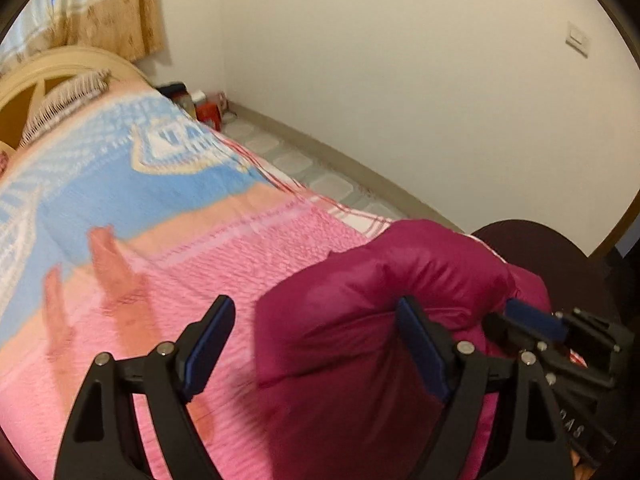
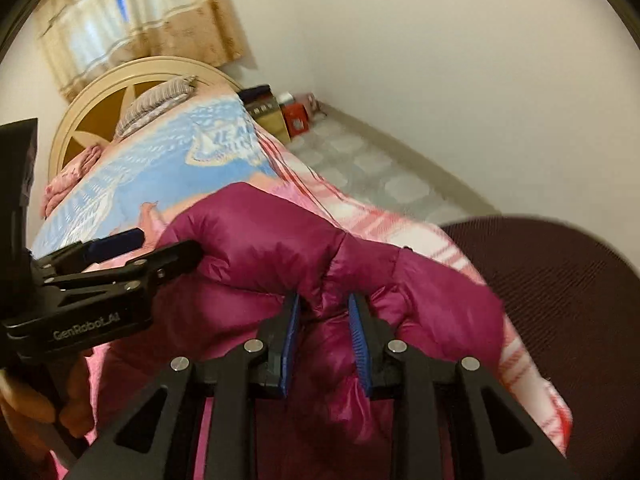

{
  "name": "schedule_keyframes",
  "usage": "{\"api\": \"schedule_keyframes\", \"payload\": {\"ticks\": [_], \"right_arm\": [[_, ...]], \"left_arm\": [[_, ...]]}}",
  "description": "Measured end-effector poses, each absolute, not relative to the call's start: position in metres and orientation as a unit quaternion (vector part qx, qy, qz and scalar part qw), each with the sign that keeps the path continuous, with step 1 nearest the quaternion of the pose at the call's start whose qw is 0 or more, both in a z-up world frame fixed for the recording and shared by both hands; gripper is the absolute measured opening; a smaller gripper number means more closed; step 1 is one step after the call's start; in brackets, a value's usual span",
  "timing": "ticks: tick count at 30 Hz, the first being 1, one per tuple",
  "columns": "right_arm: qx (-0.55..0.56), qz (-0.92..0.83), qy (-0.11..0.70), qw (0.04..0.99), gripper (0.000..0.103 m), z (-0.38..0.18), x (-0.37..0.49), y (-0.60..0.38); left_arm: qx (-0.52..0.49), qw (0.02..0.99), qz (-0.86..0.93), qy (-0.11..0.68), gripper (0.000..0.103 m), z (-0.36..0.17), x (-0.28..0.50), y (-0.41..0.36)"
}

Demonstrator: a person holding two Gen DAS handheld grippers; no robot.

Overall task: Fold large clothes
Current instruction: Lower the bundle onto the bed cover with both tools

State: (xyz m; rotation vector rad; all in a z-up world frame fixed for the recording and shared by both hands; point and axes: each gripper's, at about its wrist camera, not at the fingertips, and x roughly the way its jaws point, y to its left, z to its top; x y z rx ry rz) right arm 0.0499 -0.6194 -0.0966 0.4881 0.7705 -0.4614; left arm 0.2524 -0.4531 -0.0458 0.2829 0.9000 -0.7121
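The right gripper (image 2: 324, 344) was clamped on a bunched ridge of the puffy magenta down jacket (image 2: 256, 248), its blue-padded fingers (image 2: 292, 340) pressing the glossy fabric from both sides. The narrow pinch appeared suited to a slippery quilted shell, which would likely slide out of a looser hold. The gathered fold rose just beyond the fingertips and draped away on either side, so this gripper seemed to be carrying part of the garment's weight.

The left gripper (image 1: 316, 340) stood wide open. Its right blue pad (image 1: 420, 344) lay against the jacket's flank, while its left pad (image 1: 208, 340) hung apart from the fabric over the bedcover. Nothing was pinched between them; whether the right pad actually touched the cloth could not be settled. This stance was judged a preparation for taking a second hold beside the first, so that the fold could be made with two anchors.

In the right wrist view, the left gripper stood just to the left of the right fingers, level with the jacket's raised edge.

Beneath and beyond both sets of fingers lay the pink and light-blue woven blanket (image 1: 240, 240) covering the bed, which served as the folding surface. A dark maroon mesh chair seat (image 2: 560, 280) stood to the right of the fingers, near the jacket's trailing part. The cream headboard (image 2: 120, 80) lay far ahead.
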Motion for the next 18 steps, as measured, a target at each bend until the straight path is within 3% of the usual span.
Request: {"api": "schedule_keyframes", "payload": {"ticks": [18], "right_arm": [[0.204,-0.241,0.357,0.879,0.025,-0.134,0.072,-0.636]], "left_arm": [[0.163,0.836,-0.302,0.429,0.086,-0.082,0.248,-0.476]]}}
